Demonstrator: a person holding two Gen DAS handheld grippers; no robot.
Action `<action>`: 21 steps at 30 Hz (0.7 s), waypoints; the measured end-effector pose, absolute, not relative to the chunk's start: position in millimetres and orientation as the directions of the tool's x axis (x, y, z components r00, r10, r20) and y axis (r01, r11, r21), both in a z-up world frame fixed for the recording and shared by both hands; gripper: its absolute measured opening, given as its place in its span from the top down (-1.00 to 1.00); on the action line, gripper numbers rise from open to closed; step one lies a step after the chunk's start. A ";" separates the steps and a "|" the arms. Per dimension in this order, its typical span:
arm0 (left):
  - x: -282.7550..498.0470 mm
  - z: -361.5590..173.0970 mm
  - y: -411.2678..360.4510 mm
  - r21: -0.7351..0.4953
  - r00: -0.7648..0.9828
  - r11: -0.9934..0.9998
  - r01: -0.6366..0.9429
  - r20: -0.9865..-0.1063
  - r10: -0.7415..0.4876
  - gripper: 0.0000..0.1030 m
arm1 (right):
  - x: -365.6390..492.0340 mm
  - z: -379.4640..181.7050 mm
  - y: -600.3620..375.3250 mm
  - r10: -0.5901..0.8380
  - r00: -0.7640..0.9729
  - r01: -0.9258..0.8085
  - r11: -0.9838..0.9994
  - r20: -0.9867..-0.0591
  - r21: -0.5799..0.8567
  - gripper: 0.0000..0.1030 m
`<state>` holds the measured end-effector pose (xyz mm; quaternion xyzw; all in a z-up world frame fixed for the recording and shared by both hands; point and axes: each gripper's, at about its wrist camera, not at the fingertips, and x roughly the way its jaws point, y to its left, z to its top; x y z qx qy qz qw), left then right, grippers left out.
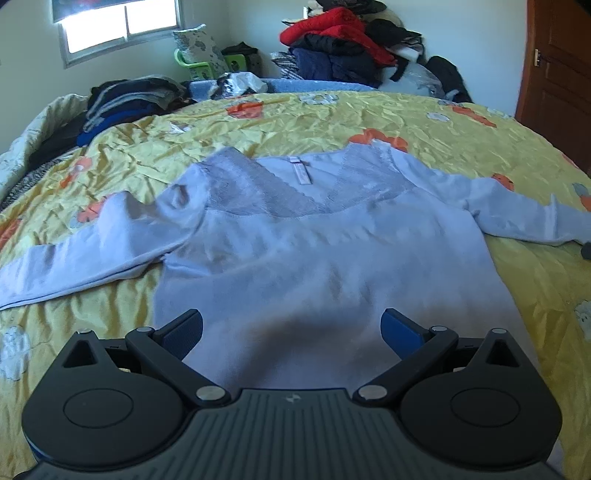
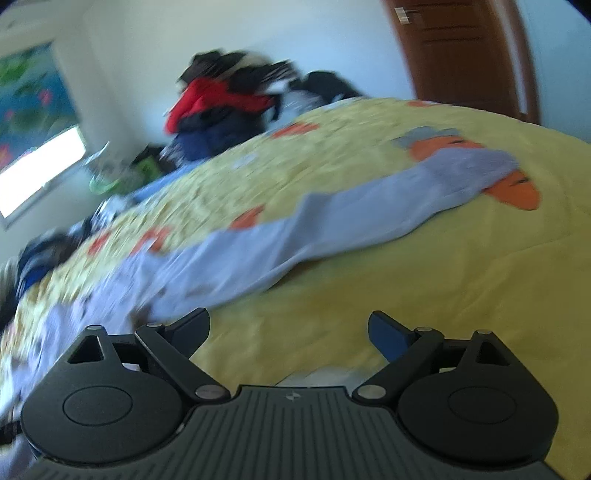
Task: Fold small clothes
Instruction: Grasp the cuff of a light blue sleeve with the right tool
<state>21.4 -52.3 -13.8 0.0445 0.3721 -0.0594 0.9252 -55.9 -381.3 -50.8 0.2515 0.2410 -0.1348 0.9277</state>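
A pale lilac long-sleeved top (image 1: 295,251) with a lace yoke lies flat on the yellow flowered bedspread (image 1: 332,118), both sleeves spread out. My left gripper (image 1: 291,332) hovers open over the top's lower hem, nothing between its fingers. In the blurred right wrist view, the top's right sleeve (image 2: 332,221) stretches across the bedspread (image 2: 443,295) toward the upper right. My right gripper (image 2: 288,336) stands open above bare bedspread, below and in front of that sleeve, holding nothing.
A heap of red and dark clothes (image 1: 343,44) sits at the bed's far side. Another dark pile (image 1: 122,99) lies at the far left. A window (image 1: 118,26) is on the back wall, a brown door (image 1: 557,74) at right.
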 end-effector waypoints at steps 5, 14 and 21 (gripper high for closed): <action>24.7 -14.8 -56.3 0.018 0.709 0.987 0.159 -0.698 -0.102 -1.00 | -49.8 -60.8 -427.3 -0.196 0.843 0.448 0.770 -0.501 0.454 -0.61; 34.0 -9.7 -60.5 0.064 0.733 0.992 0.112 -0.679 -0.038 -1.00 | -29.8 -81.3 -500.2 -0.250 0.887 0.451 0.656 -0.389 0.606 -0.46; 43.7 -16.2 -59.5 0.059 0.714 0.993 0.105 -0.699 -0.034 -1.00 | -4.0 -99.8 -543.5 -0.282 0.862 0.506 0.494 -0.420 0.707 0.69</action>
